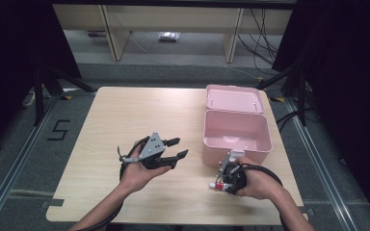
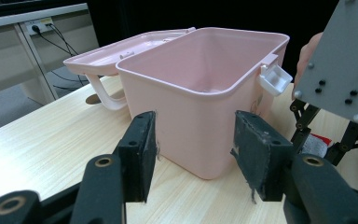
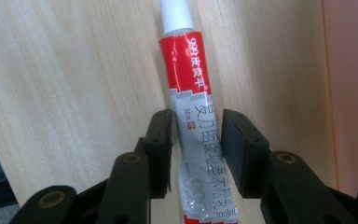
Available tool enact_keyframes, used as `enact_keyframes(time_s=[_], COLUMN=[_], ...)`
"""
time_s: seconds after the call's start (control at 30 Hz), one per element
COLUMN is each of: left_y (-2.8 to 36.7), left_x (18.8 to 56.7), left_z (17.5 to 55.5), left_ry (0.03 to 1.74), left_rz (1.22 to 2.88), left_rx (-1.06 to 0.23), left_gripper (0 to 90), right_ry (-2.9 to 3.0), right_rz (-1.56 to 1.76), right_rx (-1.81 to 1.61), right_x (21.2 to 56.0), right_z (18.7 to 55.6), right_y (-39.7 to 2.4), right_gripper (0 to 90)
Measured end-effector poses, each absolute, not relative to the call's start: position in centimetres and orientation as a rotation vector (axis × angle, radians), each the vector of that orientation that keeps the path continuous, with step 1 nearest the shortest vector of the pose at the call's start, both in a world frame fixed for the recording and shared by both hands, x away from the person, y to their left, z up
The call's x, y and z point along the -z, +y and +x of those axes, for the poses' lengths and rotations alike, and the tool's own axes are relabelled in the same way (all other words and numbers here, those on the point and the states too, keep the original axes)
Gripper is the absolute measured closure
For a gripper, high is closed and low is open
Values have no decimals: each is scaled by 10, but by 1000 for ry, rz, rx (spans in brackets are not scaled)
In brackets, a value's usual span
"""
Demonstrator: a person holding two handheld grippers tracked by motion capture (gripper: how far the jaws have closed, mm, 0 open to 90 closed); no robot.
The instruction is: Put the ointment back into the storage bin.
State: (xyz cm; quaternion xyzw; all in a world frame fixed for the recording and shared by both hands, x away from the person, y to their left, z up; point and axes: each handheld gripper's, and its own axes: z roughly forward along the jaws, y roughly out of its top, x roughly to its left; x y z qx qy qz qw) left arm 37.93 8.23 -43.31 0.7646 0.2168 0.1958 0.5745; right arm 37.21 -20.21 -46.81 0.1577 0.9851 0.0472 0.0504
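Tube [image 3: 193, 116]: lies flat on the table [image 1: 125, 125], near right, just in front of the pink box [image 1: 236, 130].
Axis: its length runs along your right gripper [image 3: 196, 149], white cap pointing away from it.
Right gripper: jaws straddle the tube's middle, one pad touching or nearly so, the other just clear; not yet clamped.
Left gripper [image 1: 176, 148]: jaws wide apart, holding nothing, aimed toward the box.
Nearer hand: your right.
Obstacle: the box wall stands close to the right of the tube; its lid [image 1: 233, 98] lies open behind.

Pink box [image 1: 237, 139] beside right gripper [image 1: 224, 183].
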Motion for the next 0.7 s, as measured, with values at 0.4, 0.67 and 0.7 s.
enact_keyframes(time_s=[0.4, 0.67, 0.7], left_y=[84, 84, 84], left_x=[435, 434, 434], left_z=[379, 379, 379], left_ry=[513, 511, 511], left_rz=[1796, 1797, 1797], left_rx=[-460, -461, -461], left_gripper=[486, 486, 486], right_ry=[3032, 3071, 3071], right_rz=[465, 410, 410], right_rx=[-60, -41, -41], right_x=[473, 474, 474], right_z=[374, 379, 379], right_y=[-193, -191, -191], right_gripper=[675, 695, 695])
